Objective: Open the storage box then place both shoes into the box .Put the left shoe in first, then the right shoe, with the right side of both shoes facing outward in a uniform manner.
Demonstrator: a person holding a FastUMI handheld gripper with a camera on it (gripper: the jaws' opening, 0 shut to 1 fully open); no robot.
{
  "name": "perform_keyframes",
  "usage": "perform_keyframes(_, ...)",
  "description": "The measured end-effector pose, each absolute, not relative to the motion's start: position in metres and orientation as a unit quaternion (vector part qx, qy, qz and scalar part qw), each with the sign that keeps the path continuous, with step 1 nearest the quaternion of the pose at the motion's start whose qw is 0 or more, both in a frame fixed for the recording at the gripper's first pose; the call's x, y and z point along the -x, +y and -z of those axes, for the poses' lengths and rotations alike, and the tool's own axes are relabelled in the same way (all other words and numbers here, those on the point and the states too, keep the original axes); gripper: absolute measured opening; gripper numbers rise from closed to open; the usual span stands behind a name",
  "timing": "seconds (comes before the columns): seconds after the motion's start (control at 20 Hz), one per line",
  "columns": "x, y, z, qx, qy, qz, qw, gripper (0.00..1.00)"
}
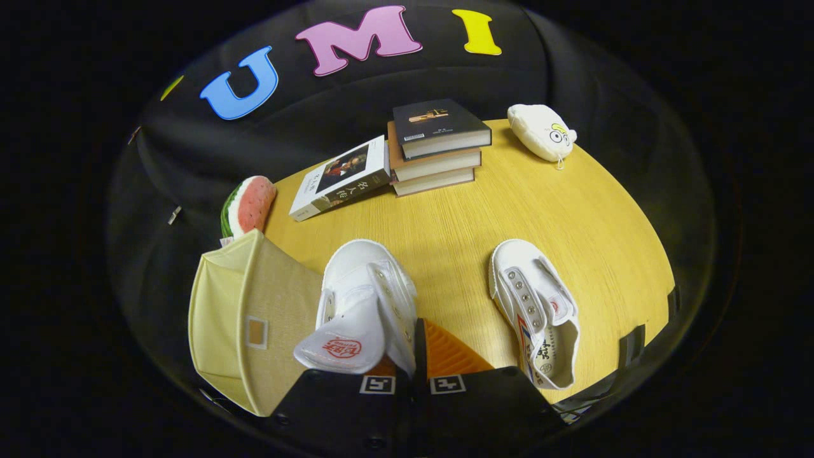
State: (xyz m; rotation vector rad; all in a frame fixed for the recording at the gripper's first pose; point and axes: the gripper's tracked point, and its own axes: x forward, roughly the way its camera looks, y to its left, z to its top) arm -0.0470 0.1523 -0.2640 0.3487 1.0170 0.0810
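Gripping one white shoe by the canvas wall beside its opening, my claw is nearly closed, the two fingers standing close together with the shoe's side pinched between them. That shoe hangs just ahead of the fingers, toe pointing away from me toward 12 o'clock, its tongue folded back so the printed insole shows. I cannot tell whether its sole touches the worktop or is lifted clear of it.

I hold the claw above the near edge of the worktop, tilted down and looking across it.

The second white shoe lies on the worktop at about 3 o'clock from the claw, apart from the held one, toe away from me and opening toward me.

The storage box, pale yellow fabric, stands at about 9 o'clock from the claw, just beside the held shoe, at the worktop's left edge. I cannot tell whether it is open.

Beyond the box, at about 11 o'clock, sits a watermelon-slice cushion. Farther out at 12 o'clock a stack of books rests on the worktop, with one more book leaning against its left side. A white plush toy lies at about 1 o'clock near the far edge.
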Motion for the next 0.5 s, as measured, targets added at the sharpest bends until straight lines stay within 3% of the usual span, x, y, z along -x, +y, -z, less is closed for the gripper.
perform_keyframes(0.5,0.038,0.267,0.167,-0.255,0.506,-0.07,0.821,0.05)
